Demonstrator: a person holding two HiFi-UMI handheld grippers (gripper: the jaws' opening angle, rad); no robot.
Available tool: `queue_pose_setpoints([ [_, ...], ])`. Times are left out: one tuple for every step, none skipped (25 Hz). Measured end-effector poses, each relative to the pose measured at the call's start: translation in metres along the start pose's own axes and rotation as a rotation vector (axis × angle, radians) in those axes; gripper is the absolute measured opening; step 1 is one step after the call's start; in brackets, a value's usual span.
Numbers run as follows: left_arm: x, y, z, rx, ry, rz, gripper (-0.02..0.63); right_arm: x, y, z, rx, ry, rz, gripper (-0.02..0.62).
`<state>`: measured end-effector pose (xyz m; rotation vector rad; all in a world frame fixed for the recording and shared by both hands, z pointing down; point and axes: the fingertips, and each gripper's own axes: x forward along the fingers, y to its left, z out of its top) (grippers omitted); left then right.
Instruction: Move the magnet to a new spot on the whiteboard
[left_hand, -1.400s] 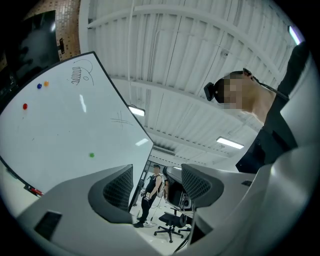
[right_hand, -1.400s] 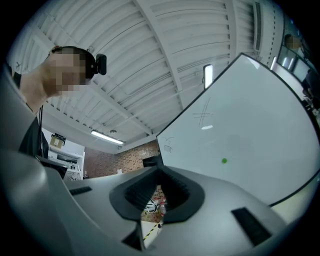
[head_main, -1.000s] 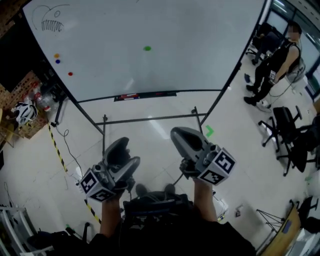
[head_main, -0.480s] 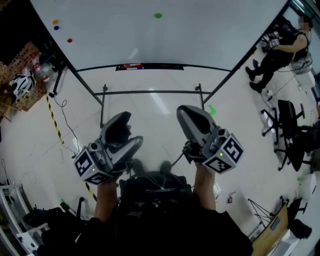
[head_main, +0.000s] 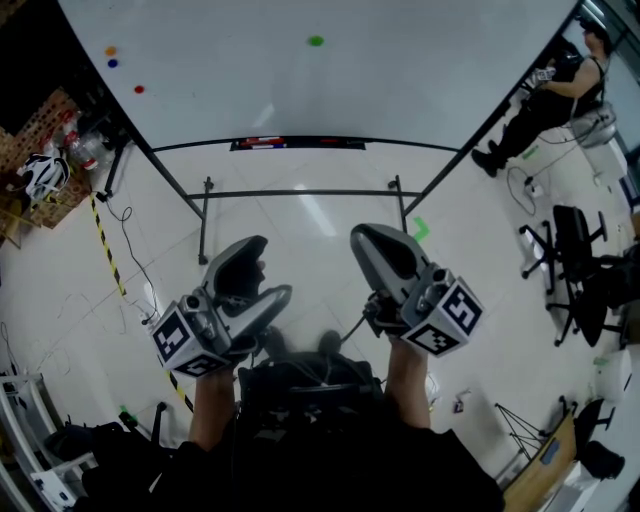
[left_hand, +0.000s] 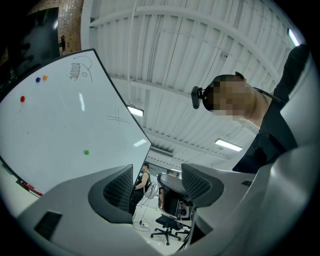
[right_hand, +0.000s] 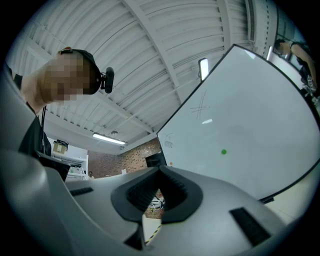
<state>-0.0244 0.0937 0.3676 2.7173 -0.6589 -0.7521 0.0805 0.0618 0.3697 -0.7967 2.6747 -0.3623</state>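
The whiteboard (head_main: 300, 90) stands ahead of me on a wheeled frame. A green magnet (head_main: 316, 41) sticks near its top middle, with orange (head_main: 110, 50), blue (head_main: 112, 63) and red (head_main: 138, 89) magnets at its left. Both grippers hang low in front of my body, far short of the board. My left gripper (head_main: 248, 268) is open and empty, and its view shows the green magnet (left_hand: 86, 152) far off beyond the gripper (left_hand: 157, 182). My right gripper (head_main: 378, 250) is shut on nothing, its jaws meeting (right_hand: 160, 175) with the green magnet (right_hand: 223, 151) off to the right.
The board's metal stand (head_main: 300, 192) and its marker tray (head_main: 297, 144) lie between me and the board. A person (head_main: 545, 100) sits at the right near office chairs (head_main: 580, 260). A helmet (head_main: 40, 175) rests on crates at the left, and striped tape (head_main: 110, 265) runs along the floor.
My view has tipped downward, so the whiteboard sits higher in the picture than one second ago. Both grippers stay low in front of me. The person at the right has sat down.
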Motion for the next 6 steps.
queue_pose_setpoints([
  [-0.0002,-0.0001,-0.0001,0.000,0.001,0.000,0.295,-0.0001,0.0003,0.0002,0.000,0.000,-0.001,0.020],
  [-0.0008,-0.0003,-0.0004,-0.001,0.003,0.000,0.295,-0.0002,0.0010,0.0002,0.001,-0.001,-0.001,0.020],
  [-0.0013,-0.0007,-0.0008,-0.002,0.005,0.001,0.295,-0.0006,0.0019,0.0002,0.001,-0.001,0.000,0.020],
  [-0.0015,-0.0014,-0.0013,-0.003,0.006,0.002,0.295,-0.0012,0.0027,0.0002,0.001,-0.001,0.000,0.020],
  [-0.0014,-0.0021,-0.0017,-0.004,0.007,0.002,0.295,-0.0019,0.0034,0.0002,0.001,-0.001,0.000,0.020],
  [-0.0013,-0.0030,-0.0021,-0.005,0.008,0.002,0.295,-0.0026,0.0040,0.0003,0.000,-0.001,0.001,0.020],
])
